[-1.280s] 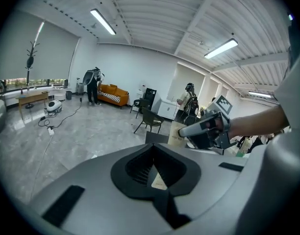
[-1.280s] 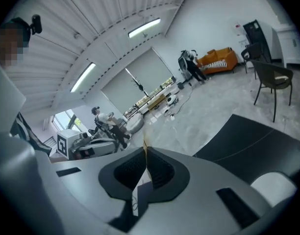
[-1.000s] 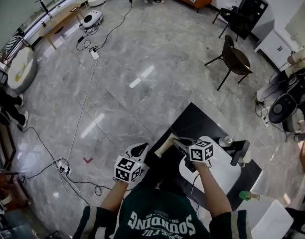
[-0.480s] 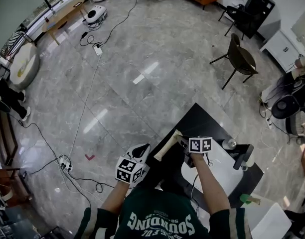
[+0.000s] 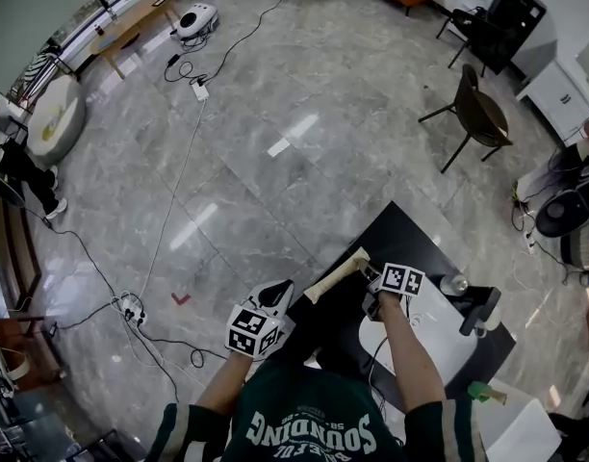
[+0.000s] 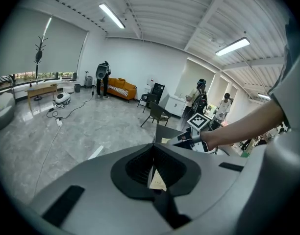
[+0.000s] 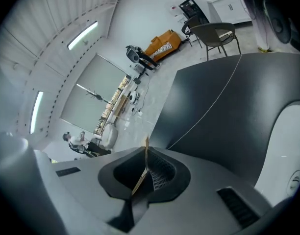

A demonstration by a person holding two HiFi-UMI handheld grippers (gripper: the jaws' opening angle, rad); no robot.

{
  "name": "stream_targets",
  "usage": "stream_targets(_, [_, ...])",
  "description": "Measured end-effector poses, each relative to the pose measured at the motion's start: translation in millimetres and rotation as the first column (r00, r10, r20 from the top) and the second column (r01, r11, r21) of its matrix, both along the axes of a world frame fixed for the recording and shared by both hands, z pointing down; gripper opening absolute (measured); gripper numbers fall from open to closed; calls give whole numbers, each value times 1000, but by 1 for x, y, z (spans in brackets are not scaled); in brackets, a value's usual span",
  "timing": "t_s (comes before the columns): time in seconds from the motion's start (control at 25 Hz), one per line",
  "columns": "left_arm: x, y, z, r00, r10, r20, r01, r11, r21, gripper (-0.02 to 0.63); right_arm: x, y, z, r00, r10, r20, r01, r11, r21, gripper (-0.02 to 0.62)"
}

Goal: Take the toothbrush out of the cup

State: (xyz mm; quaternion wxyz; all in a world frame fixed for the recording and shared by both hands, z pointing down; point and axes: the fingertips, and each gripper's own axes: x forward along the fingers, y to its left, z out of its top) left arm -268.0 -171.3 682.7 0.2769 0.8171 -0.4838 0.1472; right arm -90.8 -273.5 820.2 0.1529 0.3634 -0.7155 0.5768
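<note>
Grey jaws are pressing together, empty, on both tongs: the right gripper [image 5: 373,277] is hovering over the left edge of the black table [image 5: 396,234], the left gripper [image 5: 273,295] beside its near left corner. Near the right edge a dark upright thing [image 5: 482,308], maybe the cup, is standing; the toothbrush is too small to tell.

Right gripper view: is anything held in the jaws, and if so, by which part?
Nothing is held. The right gripper has its jaws shut together above the black table, with no object between them.
</note>
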Motion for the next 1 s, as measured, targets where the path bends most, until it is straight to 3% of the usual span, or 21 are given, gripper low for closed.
stream_targets(0.2, [-8, 1, 1, 1000, -9, 6, 9, 1000, -5, 11, -7, 2, 10, 987, -144, -71, 144, 990, -12, 43])
stream_targets(0.4, [-15, 1, 0, 1000, -16, 7, 16, 1000, -7, 11, -11, -1, 15, 973, -201, -117, 197, 979, -48, 44])
stream_targets(0.52, [-16, 1, 0, 1000, -14, 5, 14, 1000, -9, 11, -6, -1, 17, 965, -206, -161, 200, 978, -51, 51])
stream_targets(0.76, [-9, -6, 0, 1000, 4, -8, -4, 1000, -3, 11, 6, -3, 14, 954, -200, -224, 198, 980, -33, 152])
stream_targets(1.0, [5, -13, -3, 999, 43, -17, -42, 999, 15, 11, 28, -16, -6, 956, -89, -279, 114, 991, 72, 152])
